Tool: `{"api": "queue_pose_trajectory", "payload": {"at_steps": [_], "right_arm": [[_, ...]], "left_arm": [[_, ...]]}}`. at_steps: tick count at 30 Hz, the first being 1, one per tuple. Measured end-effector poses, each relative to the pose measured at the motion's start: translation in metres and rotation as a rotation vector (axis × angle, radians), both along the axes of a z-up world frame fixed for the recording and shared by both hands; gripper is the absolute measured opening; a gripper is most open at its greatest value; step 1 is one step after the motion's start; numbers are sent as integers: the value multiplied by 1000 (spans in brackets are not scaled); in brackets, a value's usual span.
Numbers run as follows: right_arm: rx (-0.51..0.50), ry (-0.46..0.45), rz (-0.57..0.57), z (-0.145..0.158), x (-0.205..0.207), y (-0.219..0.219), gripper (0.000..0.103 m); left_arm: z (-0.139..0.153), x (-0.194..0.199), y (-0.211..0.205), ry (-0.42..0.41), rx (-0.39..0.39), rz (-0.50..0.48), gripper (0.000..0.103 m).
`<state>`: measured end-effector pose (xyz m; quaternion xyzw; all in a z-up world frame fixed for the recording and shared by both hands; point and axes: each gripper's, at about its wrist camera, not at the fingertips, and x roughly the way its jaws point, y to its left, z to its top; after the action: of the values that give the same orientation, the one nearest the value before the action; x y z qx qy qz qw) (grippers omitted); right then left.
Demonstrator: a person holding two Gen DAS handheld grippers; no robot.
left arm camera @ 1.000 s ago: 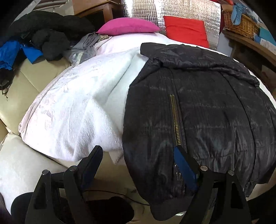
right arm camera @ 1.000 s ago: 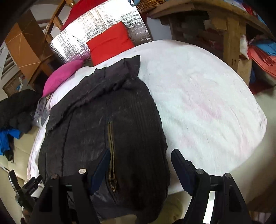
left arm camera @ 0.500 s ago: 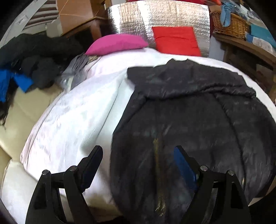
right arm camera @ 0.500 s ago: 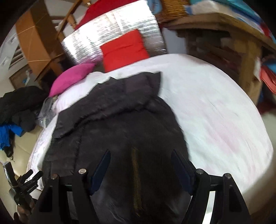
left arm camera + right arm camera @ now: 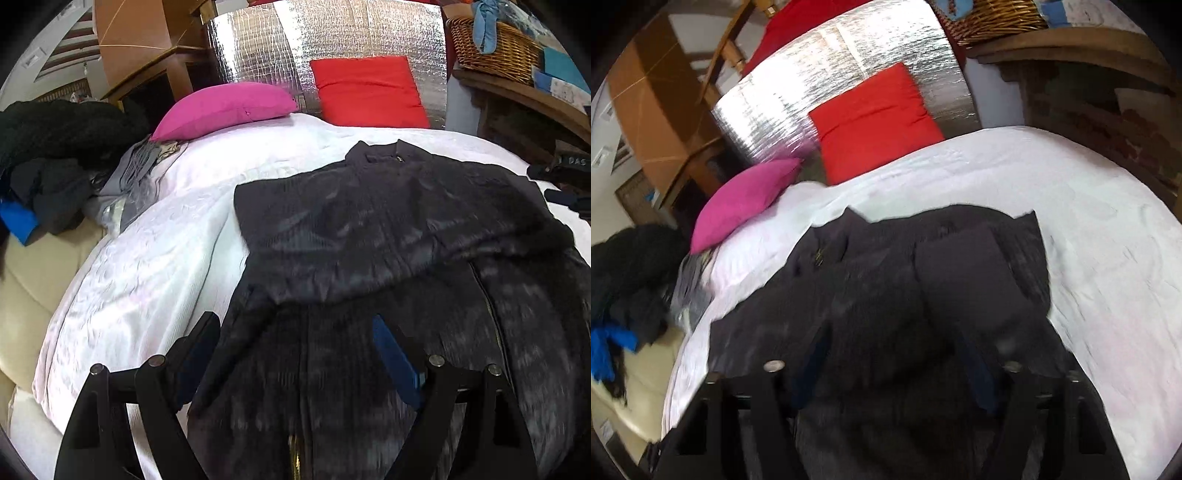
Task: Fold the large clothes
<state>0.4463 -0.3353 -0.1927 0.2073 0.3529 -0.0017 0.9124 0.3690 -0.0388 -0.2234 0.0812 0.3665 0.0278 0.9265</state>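
Observation:
A black quilted jacket (image 5: 369, 229) lies spread on the white bed cover (image 5: 147, 266), collar toward the pillows and a sleeve folded across its chest. My left gripper (image 5: 295, 328) hovers over the jacket's lower left part, open, with nothing between its fingers. In the blurred right wrist view the jacket (image 5: 886, 280) fills the middle. My right gripper (image 5: 894, 343) is low over its upper part, jaws closing; dark fabric shows between the fingers, but I cannot tell whether the pads touch it. The right gripper (image 5: 565, 184) also shows at the right edge of the left wrist view.
A pink pillow (image 5: 225, 107) and a red cushion (image 5: 369, 92) lean on a silver foil panel (image 5: 332, 37) at the bed's head. A heap of dark clothes (image 5: 55, 147) lies left. A wooden shelf (image 5: 517, 96) with a wicker basket (image 5: 495, 48) stands right.
Both grippers have moved forward over the jacket, from its hem toward the collar. The right gripper's fingers stand closer together than before. The left gripper's opening is unchanged.

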Motion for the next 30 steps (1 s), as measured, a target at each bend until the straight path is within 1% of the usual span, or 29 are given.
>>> {"api": "queue_pose_trajectory", "payload": {"at_steps": [3, 6, 7, 10, 13, 16, 17, 18, 19, 21, 23, 25, 30], "right_arm": [[14, 24, -20, -13, 25, -3, 55], [12, 61, -26, -24, 41, -7, 54], [8, 88, -24, -28, 46, -8, 54], [24, 138, -4, -39, 50, -14, 52], [29, 172, 37, -37, 48, -16, 52], [94, 157, 51, -26, 38, -30, 52], [124, 127, 36, -18, 30, -42, 54], [134, 105, 14, -13, 25, -50, 55], [145, 80, -21, -7, 18, -64, 59], [186, 57, -64, -5, 13, -86, 61], [265, 72, -89, -16, 12, -106, 61], [324, 81, -86, -26, 14, -113, 61], [380, 91, -76, -36, 23, -109, 61]], "left_arm": [[-2, 18, -6, 2, 10, 0, 85], [-6, 33, -11, 4, 13, -4, 85], [-6, 36, -12, 6, 10, -5, 85], [-8, 49, -11, 15, -20, 6, 85], [-11, 70, 1, 44, -64, 49, 85], [-14, 86, 17, 63, -91, 91, 85], [-14, 89, 23, 66, -97, 106, 85], [-15, 93, 28, 74, -114, 118, 85], [-16, 95, 33, 84, -136, 123, 85], [-20, 99, 38, 103, -172, 127, 85], [-24, 99, 39, 111, -175, 129, 85], [-27, 100, 38, 122, -170, 128, 85], [-34, 104, 37, 137, -151, 139, 87]]}}
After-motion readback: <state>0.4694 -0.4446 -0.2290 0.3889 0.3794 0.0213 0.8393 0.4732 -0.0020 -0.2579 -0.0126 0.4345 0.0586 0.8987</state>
